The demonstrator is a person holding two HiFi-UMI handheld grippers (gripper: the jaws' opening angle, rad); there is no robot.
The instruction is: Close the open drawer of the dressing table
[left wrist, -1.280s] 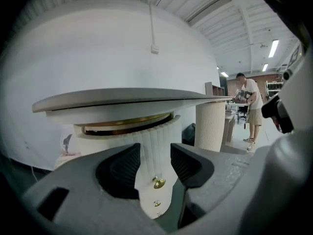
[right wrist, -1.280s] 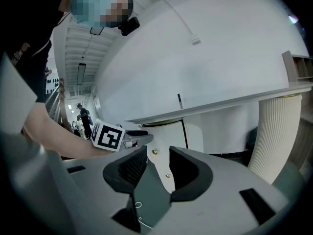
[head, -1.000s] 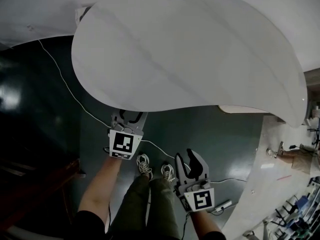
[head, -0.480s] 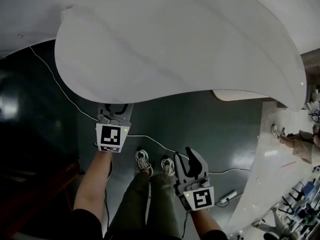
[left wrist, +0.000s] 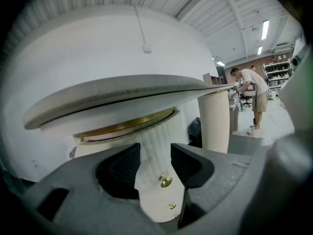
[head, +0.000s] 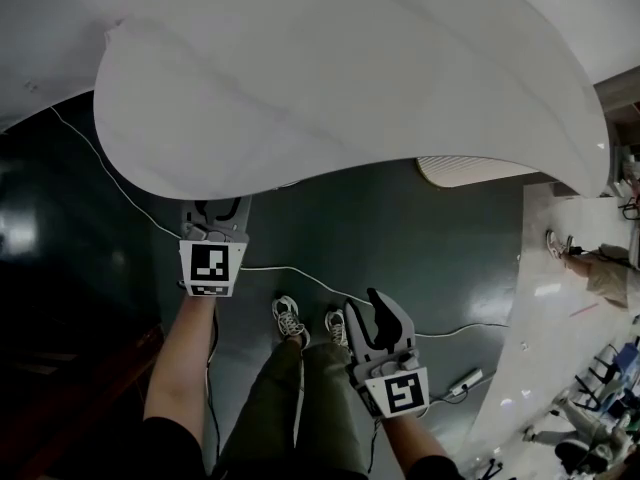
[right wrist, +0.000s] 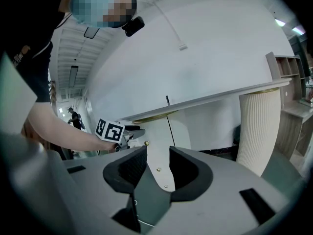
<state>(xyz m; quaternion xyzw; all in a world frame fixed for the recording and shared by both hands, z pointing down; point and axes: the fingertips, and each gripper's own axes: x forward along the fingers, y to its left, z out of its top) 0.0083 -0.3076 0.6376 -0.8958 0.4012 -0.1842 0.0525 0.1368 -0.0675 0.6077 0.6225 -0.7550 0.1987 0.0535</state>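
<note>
The dressing table's wide white top (head: 340,78) fills the upper head view. Under its near edge my left gripper (head: 213,213) reaches in, fingertips partly hidden by the top. In the left gripper view its jaws (left wrist: 155,153) stand open just short of a white fluted drawer front (left wrist: 149,146) with small brass knobs (left wrist: 166,181); a gold-trimmed band (left wrist: 124,126) runs under the top. My right gripper (head: 372,313) hangs lower by the person's legs, open and holding nothing (right wrist: 152,160). It looks at the same drawer front (right wrist: 157,151) and the left gripper's marker cube (right wrist: 112,129).
A fluted white pedestal (left wrist: 215,116) carries the table's right end. A white cable (head: 300,273) and a power strip (head: 465,381) lie on the dark floor by the person's shoes (head: 288,323). A white counter (head: 560,298) runs along the right. A person (left wrist: 254,89) stands far back.
My left gripper has moved left and forward, its fingertips now under the table's edge. The right gripper has barely shifted.
</note>
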